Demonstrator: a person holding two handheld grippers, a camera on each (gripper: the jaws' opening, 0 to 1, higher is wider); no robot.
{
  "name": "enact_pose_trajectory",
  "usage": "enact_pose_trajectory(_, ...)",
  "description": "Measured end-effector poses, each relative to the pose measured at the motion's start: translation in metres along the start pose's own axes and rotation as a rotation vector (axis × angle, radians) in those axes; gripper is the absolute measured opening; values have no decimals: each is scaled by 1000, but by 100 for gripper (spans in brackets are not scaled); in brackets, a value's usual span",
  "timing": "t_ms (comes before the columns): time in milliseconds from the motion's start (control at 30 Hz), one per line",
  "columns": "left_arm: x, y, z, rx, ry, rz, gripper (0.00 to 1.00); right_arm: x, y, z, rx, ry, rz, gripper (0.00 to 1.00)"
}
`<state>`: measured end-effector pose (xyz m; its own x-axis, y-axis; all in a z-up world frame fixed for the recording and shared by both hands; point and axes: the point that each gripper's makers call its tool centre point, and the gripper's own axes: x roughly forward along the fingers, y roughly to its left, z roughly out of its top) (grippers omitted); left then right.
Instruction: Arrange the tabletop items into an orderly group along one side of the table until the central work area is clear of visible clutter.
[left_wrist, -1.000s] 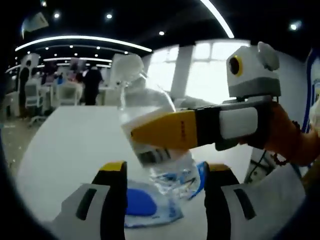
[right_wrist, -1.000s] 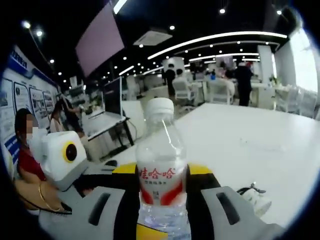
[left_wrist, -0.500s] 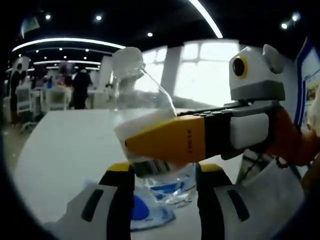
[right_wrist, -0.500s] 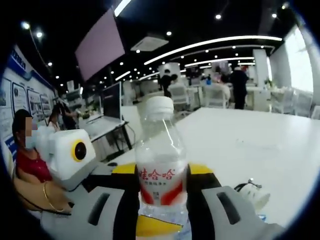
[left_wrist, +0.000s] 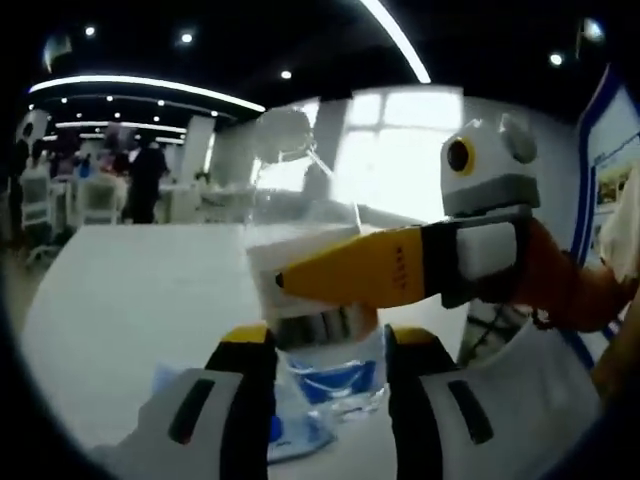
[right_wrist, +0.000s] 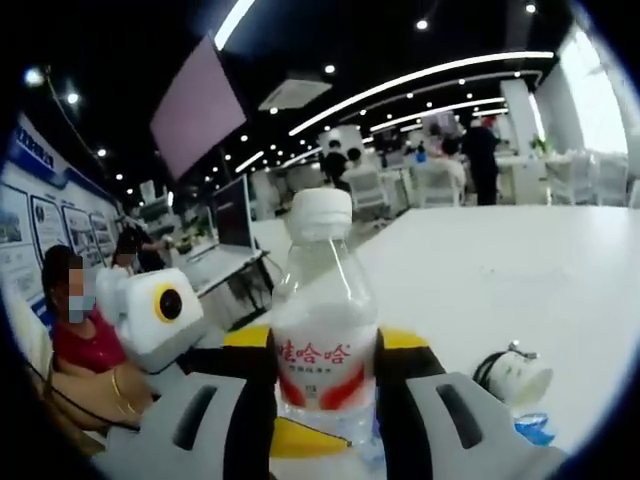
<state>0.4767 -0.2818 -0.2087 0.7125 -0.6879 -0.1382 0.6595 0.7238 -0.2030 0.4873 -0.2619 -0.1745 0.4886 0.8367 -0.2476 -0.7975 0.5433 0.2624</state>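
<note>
Right gripper view, and the water bottle (right_wrist: 325, 340) stands dead centre between the right gripper's (right_wrist: 325, 400) two jaws, upright, pinched at its label band with a jaw pressed to each side. It's a clear plastic bottle with a white screw cap, a white label carrying red lettering and a red swoosh, and water visible low down. Off to the right on the white desk (right_wrist: 520, 280) lies a small white roll-like object with a dark loop (right_wrist: 510, 377), well apart from the bottle, with a scrap of blue (right_wrist: 532, 428) just beside it.

Over in the left gripper view, the same bottle (left_wrist: 305, 240) is tilted slightly, and the right gripper (left_wrist: 420, 262) reaches in from the right, its yellow-tipped jaw laid across the label. The left gripper's (left_wrist: 325, 345) own jaws sit either side of the bottle's base, narrow; whether they actually touch it, I cannot tell. Beneath the bottle, a blue-and-clear plastic packet (left_wrist: 300, 400) lies flat on the desk. A person's hand and sleeve (left_wrist: 560, 290) hold the right gripper.
</note>
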Motion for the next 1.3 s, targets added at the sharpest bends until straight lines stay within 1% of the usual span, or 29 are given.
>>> enact_pose_trajectory(100,-1,-6,4,14,-4,-44,37,-6,2,1,4,16,39,38)
enact_pose_trajectory(167,-3,-8,8,32,-10,-73,37,-9,5,2,-14,18,56,38)
enact_pose_trajectory(233,-2,-10,9,32,-6,-91,36,-12,6,3,-30,25,63,38)
enact_pose_trajectory(367,-2,-12,12,64,8,-109,35,-14,7,5,-41,37,88,38)
enact_pose_trajectory(400,-2,-11,13,62,7,-112,35,-14,6,6,-40,35,91,38)
enact_pose_trajectory(467,-2,-11,15,31,0,-133,35,-14,7,8,-37,31,99,38)
enact_pose_trajectory(500,-3,-12,17,10,-5,-154,35,-15,9,10,-37,24,110,39)
enact_pose_trajectory(567,-5,-11,20,11,-14,-171,34,-16,11,13,-50,12,137,39)
enact_pose_trajectory(633,-8,-13,22,0,-16,-203,34,-17,14,15,-51,6,169,39)
enact_pose_trajectory(700,-12,-17,26,-10,-32,-249,34,-19,20,20,-59,-10,213,40)
enact_pose_trajectory(833,-19,-29,37,-39,-73,-361,34,-22,36,31,-75,-54,318,42)
enact_pose_trajectory(867,-21,-35,40,-49,-79,-400,34,-24,40,32,-78,-60,342,42)
enact_pose_trajectory(933,-25,-41,43,-52,-86,-447,34,-27,46,35,-95,-69,390,43)
enact_pose_trajectory(967,-28,-46,44,-59,-82,-490,34,-31,52,36,-90,-63,432,43)
enact_pose_trajectory(1000,-30,-49,46,-58,-82,-511,35,-33,56,37,-86,-65,457,44)
enact_pose_trajectory(1033,-33,-56,46,-56,-72,-554,35,-36,62,37,-89,-63,499,44)
enact_pose_trajectory(1067,-34,-60,47,-58,-63,-577,35,-38,65,37,-88,-56,521,44)
enact_pose_trajectory(1100,-35,-62,48,-39,-64,-584,35,-40,68,37,-96,-52,541,45)
enact_pose_trajectory(1133,-36,-64,48,-40,-56,-594,35,-41,69,37,-92,-48,553,45)
enact_pose_trajectory(1200,-36,-68,49,-27,-46,-599,35,-43,70,38,-83,-47,563,44)
enact_pose_trajectory(1233,-37,-70,49,-12,-31,-611,35,-45,71,37,-75,-42,578,44)
enact_pose_trajectory(1300,-37,-71,50,5,-19,-615,35,-47,72,37,-76,-45,578,44)
